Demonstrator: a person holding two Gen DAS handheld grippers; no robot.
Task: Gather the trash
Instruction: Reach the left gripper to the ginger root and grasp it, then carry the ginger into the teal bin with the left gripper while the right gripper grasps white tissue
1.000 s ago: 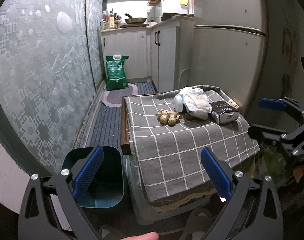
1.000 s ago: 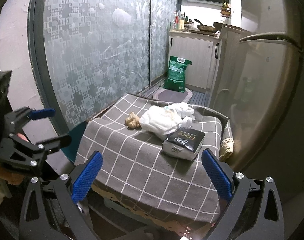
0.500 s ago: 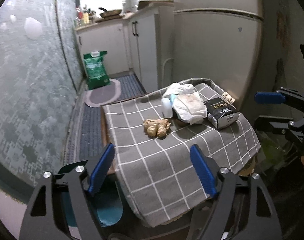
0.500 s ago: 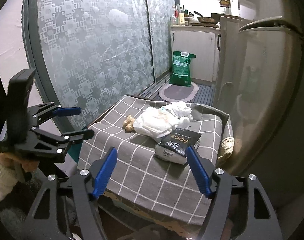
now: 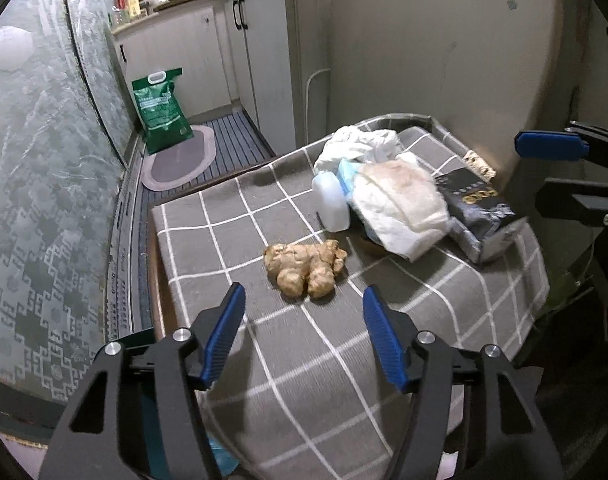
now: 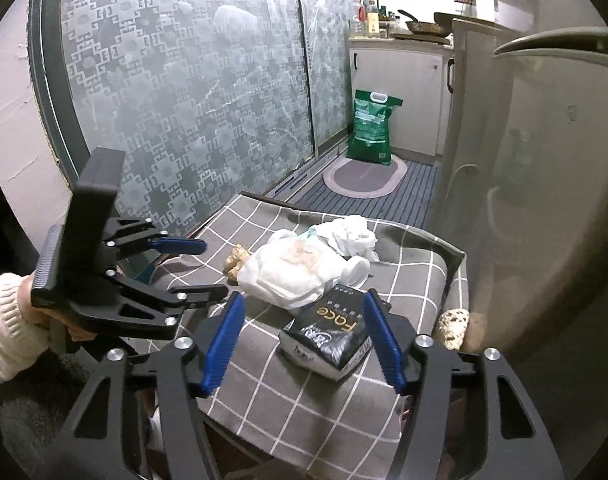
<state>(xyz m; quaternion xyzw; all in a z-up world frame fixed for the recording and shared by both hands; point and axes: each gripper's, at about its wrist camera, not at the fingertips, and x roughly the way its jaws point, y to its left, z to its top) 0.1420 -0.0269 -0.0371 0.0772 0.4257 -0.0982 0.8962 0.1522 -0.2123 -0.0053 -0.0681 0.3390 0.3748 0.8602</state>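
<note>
Tan and knobbly, the ginger root (image 5: 306, 270) lies on the grey checked cloth (image 5: 239, 240), just ahead of the left tongs (image 5: 304, 328) and roughly centred on the gap between their blue pads (image 5: 223, 332). The jaws have just been closing but stand apart, with nothing between them; the pads do not yet reach the root.

Behind the ginger sits the rest of the litter: a small white bottle (image 5: 331, 202), a soiled white wad (image 5: 400, 208) leaning on it, a crumpled white tissue (image 5: 360, 144) further back, and a black packet (image 5: 478, 208) to the side.

From the right wrist view, the black packet (image 6: 330, 332) lies just ahead of the right tongs (image 6: 304, 340), framed between the two pads (image 6: 382, 344). These jaws too have just been narrowing, are unclenched, and grip nothing. The left tongs (image 6: 205, 268) show at the cloth's near-left edge, held by a hand (image 6: 43, 312) in a cream knit sleeve (image 6: 1, 328).

Step in hand, as judged: approach, each tool lined up on its own piece of trash; nothing collected yet. The next move calls for lowering each pair until the pads flank the target, then clenching. The root is lumpy and may roll; the packet looks soft and may buckle.

A teal bin (image 5: 147, 340) peeks out below the cloth's left edge, probably the drop point.
</note>
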